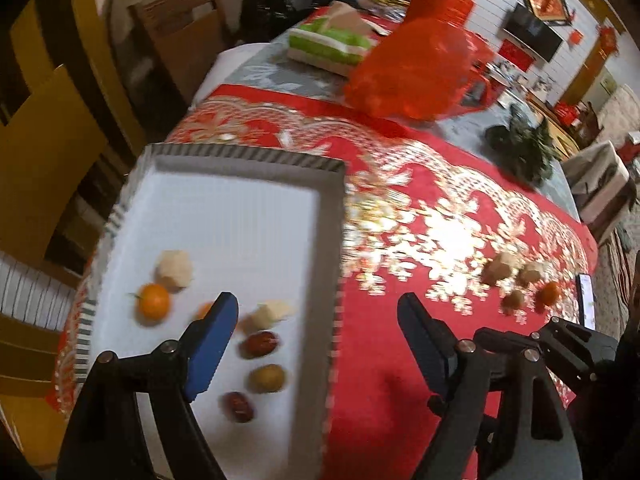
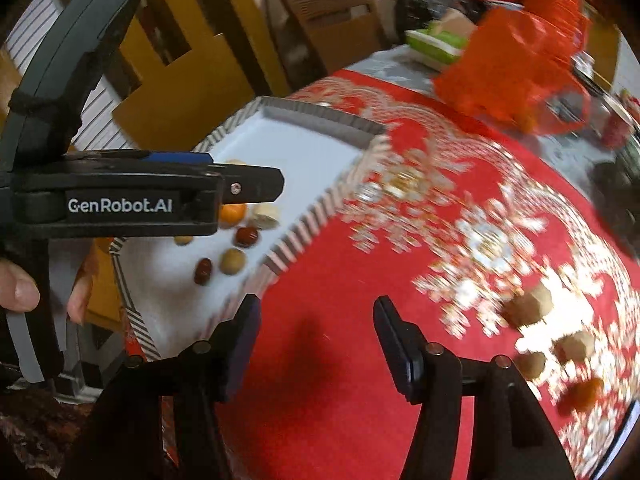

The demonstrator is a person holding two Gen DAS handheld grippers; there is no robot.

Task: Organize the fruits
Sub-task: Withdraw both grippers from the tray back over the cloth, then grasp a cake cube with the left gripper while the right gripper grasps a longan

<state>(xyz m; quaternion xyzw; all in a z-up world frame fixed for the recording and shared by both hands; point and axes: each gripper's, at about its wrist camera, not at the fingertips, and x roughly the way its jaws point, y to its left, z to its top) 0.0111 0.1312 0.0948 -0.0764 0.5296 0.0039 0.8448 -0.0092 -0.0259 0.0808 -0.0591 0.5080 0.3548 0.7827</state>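
Note:
A white tray (image 1: 240, 184) with a striped rim lies on the red patterned tablecloth (image 1: 384, 380). In it are an orange mandarin (image 1: 154, 300), two pale peeled pieces (image 1: 174, 265), two red dates (image 1: 260, 344) and a yellow-brown round fruit (image 1: 267, 378). My left gripper (image 1: 318, 304) is open and empty, straddling the tray's right rim. Several loose fruits (image 1: 496, 270), among them a small orange (image 1: 550, 292), lie on the cloth at the right. My right gripper (image 2: 316, 308) is open over bare cloth beside the tray (image 2: 304, 152), left of the loose fruits (image 2: 528, 308).
At the table's far side sit a red plastic bag (image 1: 420, 68), a green-and-white pack (image 1: 328, 46) and dark green leaves (image 1: 520, 148). A phone (image 1: 586, 300) lies at the right edge. Wooden chairs (image 1: 48, 160) stand on the left. A hand (image 2: 18, 288) holds the left gripper.

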